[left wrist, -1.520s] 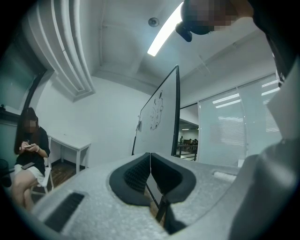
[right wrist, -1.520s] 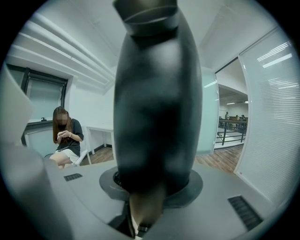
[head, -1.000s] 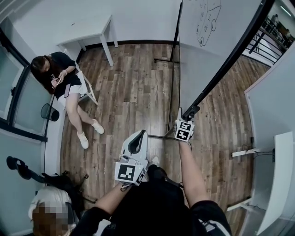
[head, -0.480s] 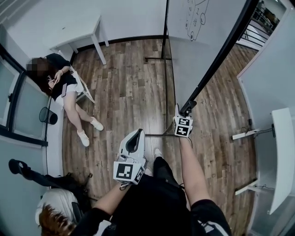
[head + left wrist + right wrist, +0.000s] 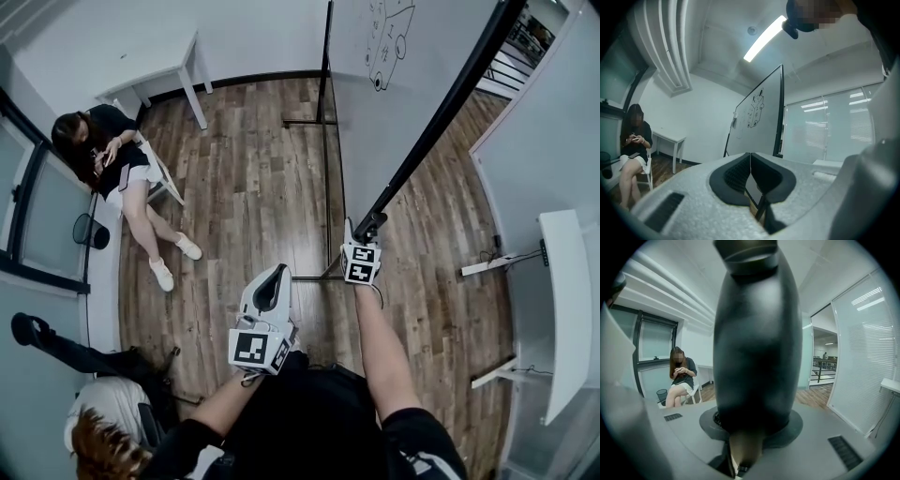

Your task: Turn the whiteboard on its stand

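Whiteboard (image 5: pixel 403 112) runs up and away from the right hand-held gripper (image 5: pixel 366 230), clamped on its black frame edge (image 5: pixel 436 117); left hand-held gripper (image 5: pixel 269 286) hangs back, jaws pressed together.

Your left gripper (image 5: pixel 277 274) hangs low in front of your body and points to 12 o'clock, with its jaws together and nothing between them. Your right arm (image 5: pixel 380 347) reaches toward 11 o'clock, and your right gripper (image 5: pixel 362 229) has its jaws pressed on the whiteboard frame (image 5: pixel 431 127).
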`<state>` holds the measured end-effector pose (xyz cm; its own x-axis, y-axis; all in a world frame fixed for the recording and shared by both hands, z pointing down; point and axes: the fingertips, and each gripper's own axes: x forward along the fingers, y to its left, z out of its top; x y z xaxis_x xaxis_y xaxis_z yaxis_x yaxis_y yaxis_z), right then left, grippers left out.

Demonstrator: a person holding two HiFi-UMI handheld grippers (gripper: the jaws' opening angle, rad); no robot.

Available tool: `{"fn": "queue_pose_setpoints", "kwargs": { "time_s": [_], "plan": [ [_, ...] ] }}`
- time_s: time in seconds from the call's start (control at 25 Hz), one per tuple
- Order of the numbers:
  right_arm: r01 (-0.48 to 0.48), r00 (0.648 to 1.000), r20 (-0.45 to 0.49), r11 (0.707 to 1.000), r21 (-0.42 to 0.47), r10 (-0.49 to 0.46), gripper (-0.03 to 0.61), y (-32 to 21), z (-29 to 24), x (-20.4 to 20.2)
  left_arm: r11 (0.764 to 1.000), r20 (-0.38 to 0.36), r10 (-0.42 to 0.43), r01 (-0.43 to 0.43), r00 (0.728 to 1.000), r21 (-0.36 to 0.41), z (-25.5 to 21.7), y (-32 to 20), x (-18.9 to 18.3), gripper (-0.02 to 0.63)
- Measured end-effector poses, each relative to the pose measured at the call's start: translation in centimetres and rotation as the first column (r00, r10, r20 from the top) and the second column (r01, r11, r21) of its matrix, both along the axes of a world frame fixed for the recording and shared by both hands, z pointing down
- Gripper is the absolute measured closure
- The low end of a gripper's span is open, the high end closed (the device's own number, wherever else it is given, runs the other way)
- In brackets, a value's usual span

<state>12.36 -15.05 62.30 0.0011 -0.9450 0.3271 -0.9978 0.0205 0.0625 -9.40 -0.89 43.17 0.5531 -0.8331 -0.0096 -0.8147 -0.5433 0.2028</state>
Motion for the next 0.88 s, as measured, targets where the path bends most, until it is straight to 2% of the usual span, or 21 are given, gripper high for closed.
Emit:
{"fn": "queue_pose_setpoints", "kwargs": {
  "time_s": [0.6, 0.88],
  "plan": [
    [0.03, 0.999, 0.026, 0.999, 0.022, -0.031, 0.451, 8.8, 0.4, -0.3, 0.992, 0.015, -0.122, 0.122, 0.992, 0.014, 0.4, 8.5, 3.0, 0.595],
    [0.034, 0.999, 0.018, 0.997, 0.07, -0.036, 0.451, 12.0, -0.6, -0.9, 0.988, 0.018, -0.154, 0.154, 0.988, 0.018, 0.3, 11.7, 3.4, 0.595]
  ]
}}
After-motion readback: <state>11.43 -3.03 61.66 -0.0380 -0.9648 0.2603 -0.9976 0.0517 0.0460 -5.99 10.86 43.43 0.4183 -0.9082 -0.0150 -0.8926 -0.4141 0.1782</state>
